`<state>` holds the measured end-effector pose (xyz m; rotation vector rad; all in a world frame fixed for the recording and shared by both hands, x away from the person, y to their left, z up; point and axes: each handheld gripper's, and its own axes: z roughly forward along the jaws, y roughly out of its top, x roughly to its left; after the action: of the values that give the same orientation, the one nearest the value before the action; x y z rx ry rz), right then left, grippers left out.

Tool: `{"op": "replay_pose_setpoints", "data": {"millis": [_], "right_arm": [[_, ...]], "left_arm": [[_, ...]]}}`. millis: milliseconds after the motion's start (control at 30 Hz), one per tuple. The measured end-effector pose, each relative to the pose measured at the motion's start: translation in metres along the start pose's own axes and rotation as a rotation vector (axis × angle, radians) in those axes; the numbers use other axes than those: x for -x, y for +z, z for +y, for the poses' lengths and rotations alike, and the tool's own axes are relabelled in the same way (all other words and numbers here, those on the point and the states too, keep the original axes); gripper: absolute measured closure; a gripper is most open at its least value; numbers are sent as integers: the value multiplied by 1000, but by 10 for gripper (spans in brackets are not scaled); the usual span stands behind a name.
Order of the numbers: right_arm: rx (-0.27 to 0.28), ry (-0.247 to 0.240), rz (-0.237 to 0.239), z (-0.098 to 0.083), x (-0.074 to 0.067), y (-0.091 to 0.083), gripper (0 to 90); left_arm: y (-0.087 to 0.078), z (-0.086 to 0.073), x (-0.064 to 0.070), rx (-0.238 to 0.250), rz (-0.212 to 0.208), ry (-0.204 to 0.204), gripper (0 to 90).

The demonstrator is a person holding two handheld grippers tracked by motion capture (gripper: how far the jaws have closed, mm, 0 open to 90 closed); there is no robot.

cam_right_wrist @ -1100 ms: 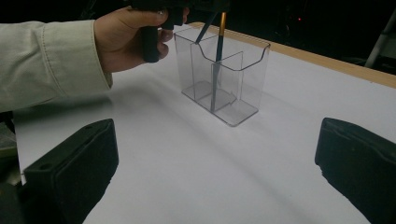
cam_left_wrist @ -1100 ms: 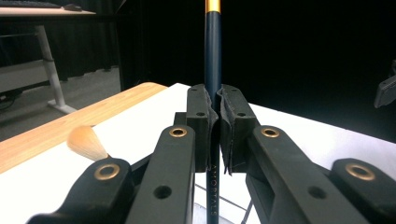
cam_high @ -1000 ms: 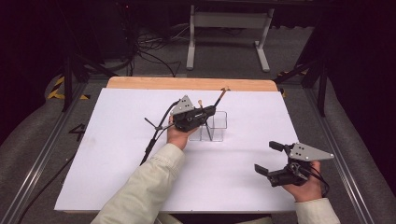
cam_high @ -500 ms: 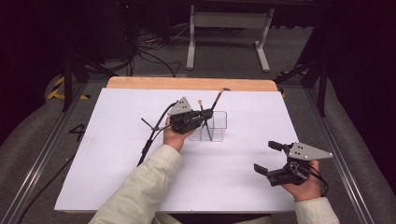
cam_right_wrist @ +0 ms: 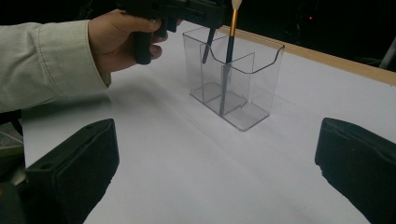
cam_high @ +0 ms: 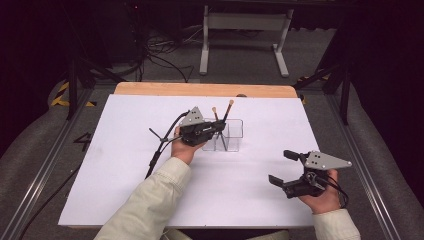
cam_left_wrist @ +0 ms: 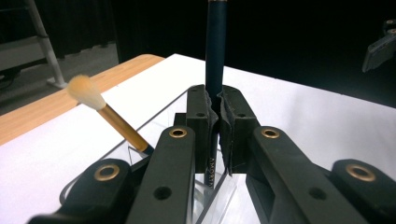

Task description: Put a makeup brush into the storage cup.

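Left gripper (cam_left_wrist: 215, 135) clamped on dark brush handle (cam_left_wrist: 215, 56) above clear holder (cam_right_wrist: 233, 84). Light, stiff, slick: you grip mid-shaft. Right gripper (cam_high: 286, 169) wide open, empty.

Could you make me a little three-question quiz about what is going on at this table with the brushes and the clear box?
1. True or false: the left gripper is shut on a dark-handled brush.
2. Where does the gold-handled brush stand? A) flat on the table B) in the clear organizer C) in the right gripper
3. Fill in: the right gripper's jaws are ____.

Key: 1 true. 2 B. 3 open, with nothing between them.
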<state>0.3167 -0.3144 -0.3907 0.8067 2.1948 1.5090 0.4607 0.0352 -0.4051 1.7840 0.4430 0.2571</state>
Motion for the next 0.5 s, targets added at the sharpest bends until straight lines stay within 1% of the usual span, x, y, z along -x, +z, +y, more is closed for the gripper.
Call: {"op": "replay_pose_setpoints", "data": {"millis": [33, 67, 133, 167, 267, 300, 367, 500], "right_arm": [[-1, 1, 1, 0, 0, 0, 2], [-2, 2, 2, 0, 0, 0, 2], [-2, 3, 1, 0, 0, 0, 2], [-3, 2, 3, 0, 0, 0, 2], [-6, 3, 5, -1, 0, 1, 2], [-6, 3, 6, -1, 0, 1, 2], [-8, 2, 7, -1, 0, 1, 2], [-10, 3, 7, -1, -1, 1, 2]], "left_arm": [[0, 0, -1, -4, 0, 2, 832], [0, -1, -1, -8, -6, -7, 832], [0, -1, -1, -20, 0, -3, 832], [0, -2, 0, -23, -1, -14, 832], [1, -3, -1, -38, 1, -12, 832], [1, -3, -1, -46, -5, -13, 832], [2, -3, -2, -55, -1, 1, 831], [1, -4, -2, -61, -1, -3, 831]]}}
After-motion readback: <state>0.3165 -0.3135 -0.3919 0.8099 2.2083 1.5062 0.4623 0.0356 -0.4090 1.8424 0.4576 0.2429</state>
